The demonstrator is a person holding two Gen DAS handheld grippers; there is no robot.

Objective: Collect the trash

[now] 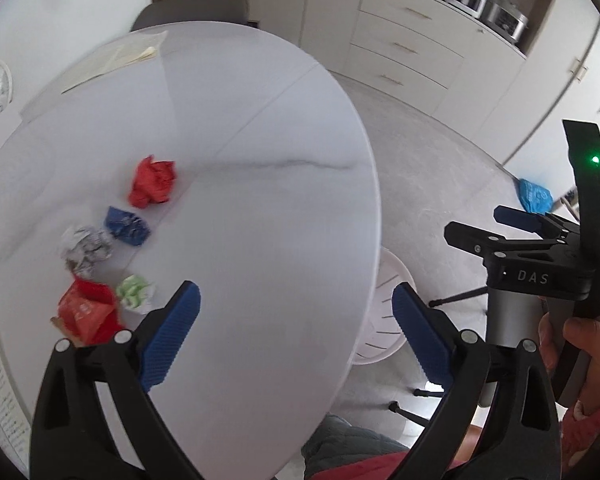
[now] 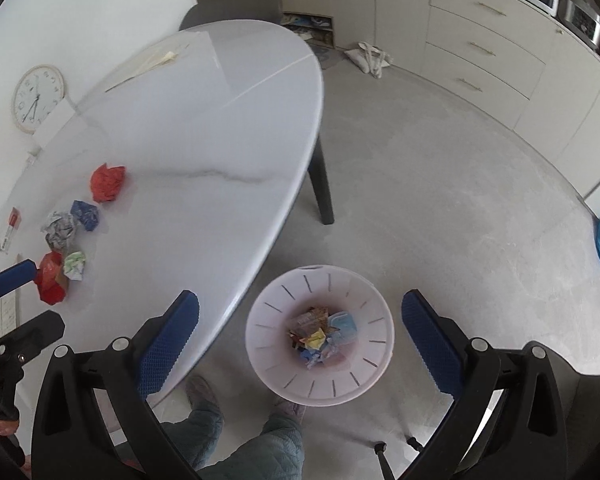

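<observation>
– Since both grippers (image 1: 296,334) (image 2: 300,340) hang wide open and empty, which wad do we grab?
– Green one (image 1: 135,293), nearest the table (image 1: 260,128) edge. We pinch it dead centre, then swing over the bin (image 2: 384,332) on the floor.

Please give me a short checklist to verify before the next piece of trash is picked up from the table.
1. Left claw open and holding nothing: ok.
2. Right claw open and holding nothing: ok.
3. Trash left on the white table: ok; five pieces, including the red crumpled paper and the green-white wad.
4. Nearest pieces separable: cannot tell; the red wrapper and the green-white wad look to be touching.
5. Pink bin in reach, with room: ok; it stands on the floor beside the table.
</observation>
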